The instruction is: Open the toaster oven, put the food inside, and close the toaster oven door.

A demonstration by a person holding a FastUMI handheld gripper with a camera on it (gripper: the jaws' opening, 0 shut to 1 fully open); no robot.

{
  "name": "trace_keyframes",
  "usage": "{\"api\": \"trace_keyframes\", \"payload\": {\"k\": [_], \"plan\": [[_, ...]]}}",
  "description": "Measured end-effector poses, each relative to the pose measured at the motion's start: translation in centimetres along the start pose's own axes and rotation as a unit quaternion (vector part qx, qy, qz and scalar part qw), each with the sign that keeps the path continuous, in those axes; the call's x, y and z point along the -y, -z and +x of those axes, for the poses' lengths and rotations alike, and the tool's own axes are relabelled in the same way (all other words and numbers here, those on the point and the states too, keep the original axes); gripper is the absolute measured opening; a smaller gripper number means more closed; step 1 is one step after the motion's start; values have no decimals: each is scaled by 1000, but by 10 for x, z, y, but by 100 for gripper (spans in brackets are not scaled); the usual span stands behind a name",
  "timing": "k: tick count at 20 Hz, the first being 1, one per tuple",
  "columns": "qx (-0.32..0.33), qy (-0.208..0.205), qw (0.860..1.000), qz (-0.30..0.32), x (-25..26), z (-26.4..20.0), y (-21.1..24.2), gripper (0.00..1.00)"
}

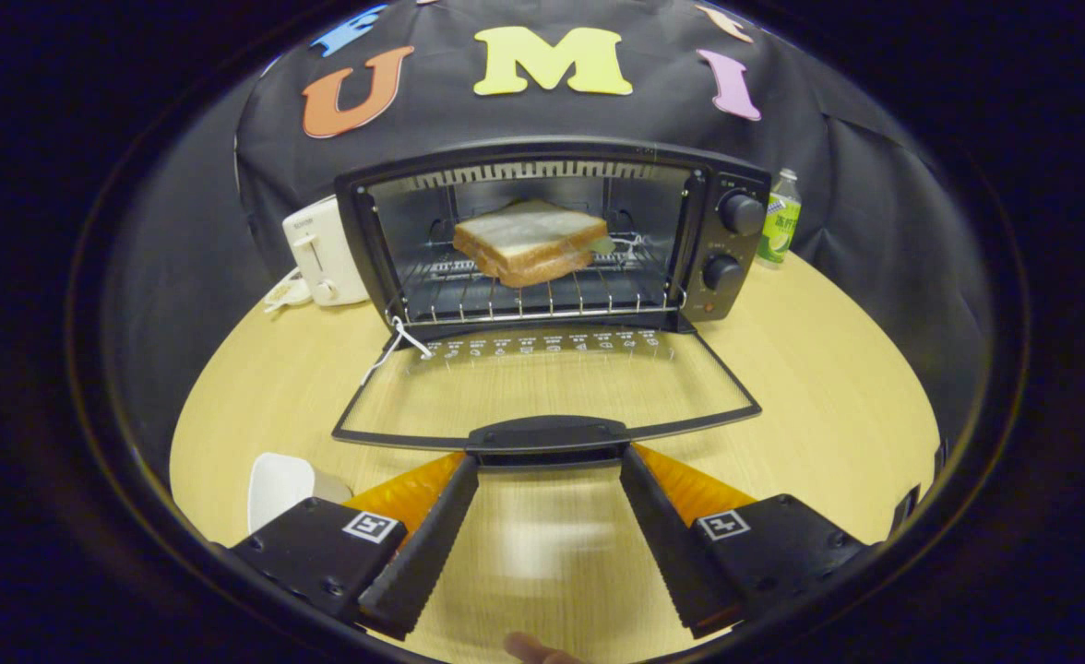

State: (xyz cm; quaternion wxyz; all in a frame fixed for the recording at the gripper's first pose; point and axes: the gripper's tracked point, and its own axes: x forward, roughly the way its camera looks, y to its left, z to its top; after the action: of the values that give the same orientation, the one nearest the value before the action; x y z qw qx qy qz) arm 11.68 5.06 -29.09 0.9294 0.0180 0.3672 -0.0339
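A black toaster oven stands at the back of the wooden table with its glass door folded down flat toward me. A sandwich of sliced bread lies on the wire rack inside the oven. My gripper is open, with nothing held. The door's black handle sits right at the fingertips, spanning the gap between them; the tips reach just under its two ends.
A white pop-up toaster stands left of the oven, a green-labelled bottle to its right. A white dish lies on the table beside the left finger. A person's fingertip shows below the gripper.
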Motion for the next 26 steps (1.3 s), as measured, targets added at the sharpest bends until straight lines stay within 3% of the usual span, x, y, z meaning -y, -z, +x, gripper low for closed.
{"api": "trace_keyframes", "payload": {"k": [9, 18, 26], "plan": [[35, -7, 999, 8, -2, -11, -12, 100], [133, -16, 991, 9, -3, -27, -53, 100], [221, -17, 975, 10, -10, -30, -92, 100]]}}
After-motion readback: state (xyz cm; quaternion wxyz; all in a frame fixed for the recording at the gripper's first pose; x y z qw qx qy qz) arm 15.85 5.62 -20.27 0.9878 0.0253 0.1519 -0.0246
